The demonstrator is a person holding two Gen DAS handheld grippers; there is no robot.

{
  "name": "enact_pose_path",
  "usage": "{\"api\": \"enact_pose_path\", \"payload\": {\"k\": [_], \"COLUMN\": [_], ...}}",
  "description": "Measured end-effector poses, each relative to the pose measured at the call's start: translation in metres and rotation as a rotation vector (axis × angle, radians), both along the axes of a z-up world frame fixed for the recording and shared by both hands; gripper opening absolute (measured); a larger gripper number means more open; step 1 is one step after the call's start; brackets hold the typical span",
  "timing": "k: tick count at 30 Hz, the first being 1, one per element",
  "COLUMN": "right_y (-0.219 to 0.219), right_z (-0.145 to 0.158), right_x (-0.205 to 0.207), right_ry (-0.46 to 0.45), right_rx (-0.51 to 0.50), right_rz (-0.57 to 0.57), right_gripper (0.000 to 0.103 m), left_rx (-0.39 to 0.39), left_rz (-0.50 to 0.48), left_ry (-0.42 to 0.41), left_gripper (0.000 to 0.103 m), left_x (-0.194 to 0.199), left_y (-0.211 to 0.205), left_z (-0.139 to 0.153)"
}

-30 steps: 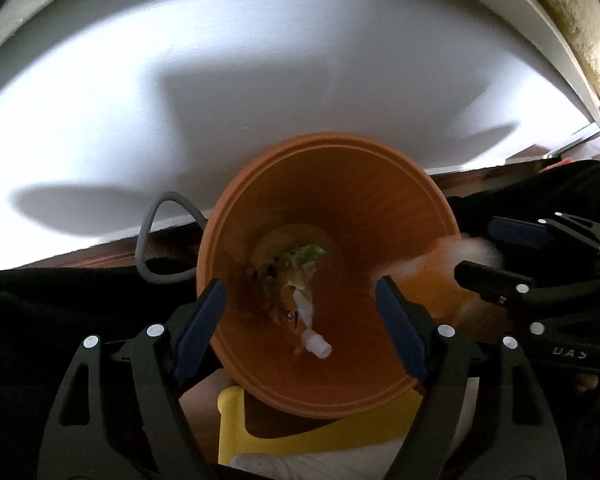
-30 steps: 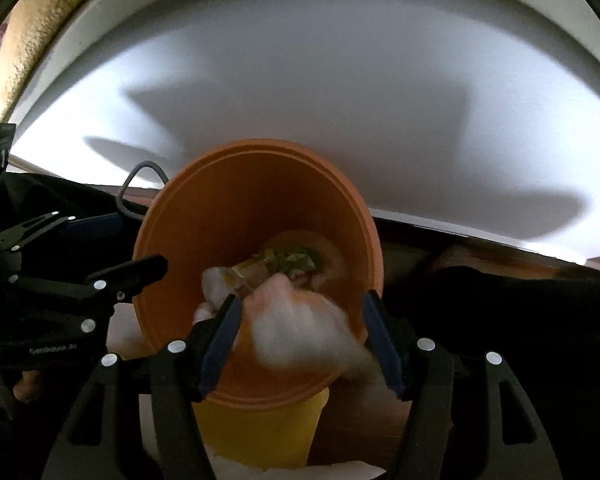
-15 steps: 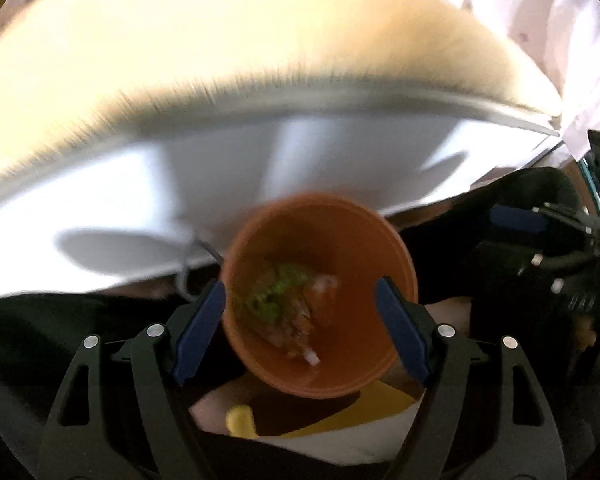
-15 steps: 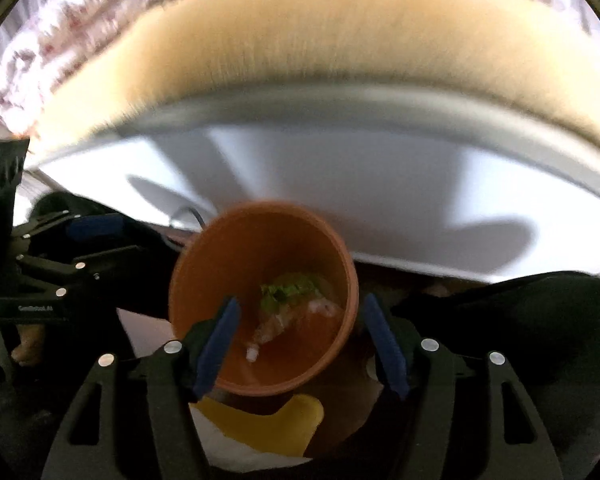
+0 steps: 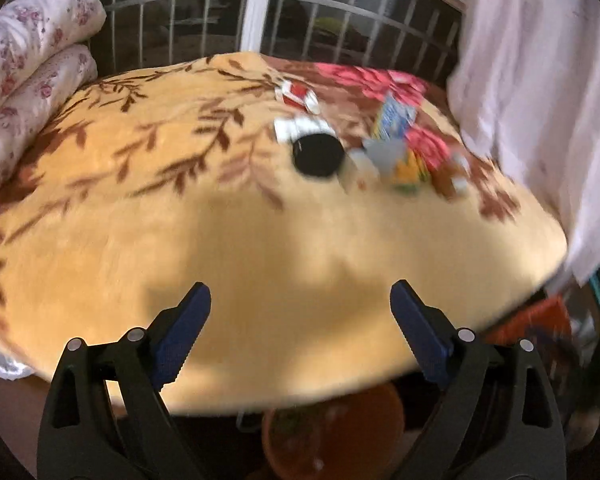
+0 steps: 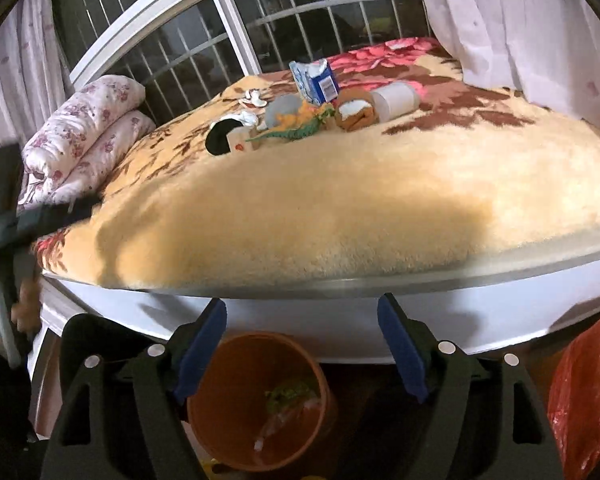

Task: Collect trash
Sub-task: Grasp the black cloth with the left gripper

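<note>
An orange bin [image 6: 256, 400] stands on the floor below the bed edge, with green and white scraps in it; it also shows in the left wrist view [image 5: 336, 432]. Several pieces of trash lie far off on the bed: a blue-white carton [image 6: 314, 80], a white roll [image 6: 396, 102], a black round item [image 6: 220, 136], a green wrapper [image 6: 296, 132]. In the left wrist view they are blurred, around the black round item [image 5: 318, 156]. My left gripper [image 5: 300, 328] is open and empty above the bed edge. My right gripper [image 6: 302, 344] is open and empty above the bin.
A yellow floral blanket [image 6: 340, 208] covers the bed, with a white bed frame [image 6: 340, 320] below. A rolled flowered quilt [image 6: 84, 136] lies at the far left by a barred window [image 6: 204, 40]. White curtains [image 6: 520, 20] hang right. A red plastic bag [image 6: 584, 392] sits lower right.
Both grippers have lifted up and away from the bin, so the view swung from the bin's inside to the bed top. The white scrap the right gripper carried now lies in the bin.
</note>
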State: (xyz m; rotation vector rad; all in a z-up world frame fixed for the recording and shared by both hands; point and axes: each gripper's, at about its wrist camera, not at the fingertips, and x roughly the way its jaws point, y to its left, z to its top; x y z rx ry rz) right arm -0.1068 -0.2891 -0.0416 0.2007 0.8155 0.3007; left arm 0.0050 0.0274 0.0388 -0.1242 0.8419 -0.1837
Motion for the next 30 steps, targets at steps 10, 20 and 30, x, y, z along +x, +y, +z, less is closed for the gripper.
{"api": "enact_pose_path", "payload": {"k": [10,20,30], "right_y": [-0.004,-0.012,-0.009], "right_z": [-0.026,-0.047,-0.054], "right_x": [0.009,0.016,0.020], "right_ry": [0.048,0.079,0.099], "right_rx": [0.054,0.118,0.151], "right_rz": [-0.007,-0.008,0.010], "right_gripper": [0.076,0.076,0.076], "left_rx": [-0.161,-0.174,-0.115], "left_rz": [0.167,0.245,0.272], "left_ry": [0.164,0.322,0.348], "left_gripper": [0.089,0.089,0.074], "left_x": [0.123,0.208,0.225], "left_y": [-0.021,-0.039,-0.049], "left_z": [-0.009,-0.037,-0.058]}}
